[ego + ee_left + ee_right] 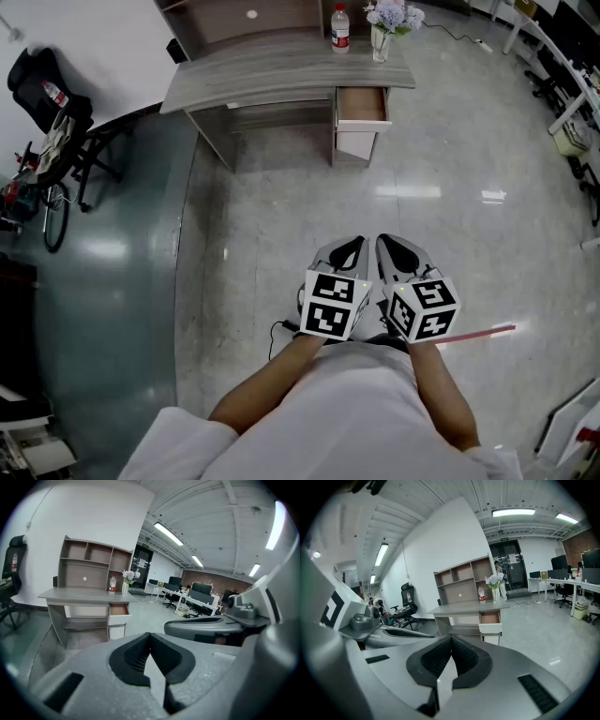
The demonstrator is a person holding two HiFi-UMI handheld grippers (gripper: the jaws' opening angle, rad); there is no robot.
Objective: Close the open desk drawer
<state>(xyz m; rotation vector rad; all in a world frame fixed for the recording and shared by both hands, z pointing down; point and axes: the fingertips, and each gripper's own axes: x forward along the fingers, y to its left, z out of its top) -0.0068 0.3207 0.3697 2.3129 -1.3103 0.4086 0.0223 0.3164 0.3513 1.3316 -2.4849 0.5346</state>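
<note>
A grey wooden desk (pixel 281 73) stands across the floor from me. Its top drawer (pixel 362 106) on the right side is pulled out, showing a brown inside and a white front. The same open drawer (pixel 118 611) shows in the left gripper view, and as the drawer (pixel 491 619) in the right gripper view. My left gripper (pixel 349 251) and right gripper (pixel 392 251) hang side by side close to my body, far short of the desk. Both are shut with nothing between the jaws.
A water bottle (pixel 340 28) and a vase of flowers (pixel 386 23) stand on the desk. A shelf unit (pixel 246 17) sits on the desk's back. An office chair (pixel 45 89) and a bicycle (pixel 52 211) are at the left. White desks (pixel 562 84) line the right.
</note>
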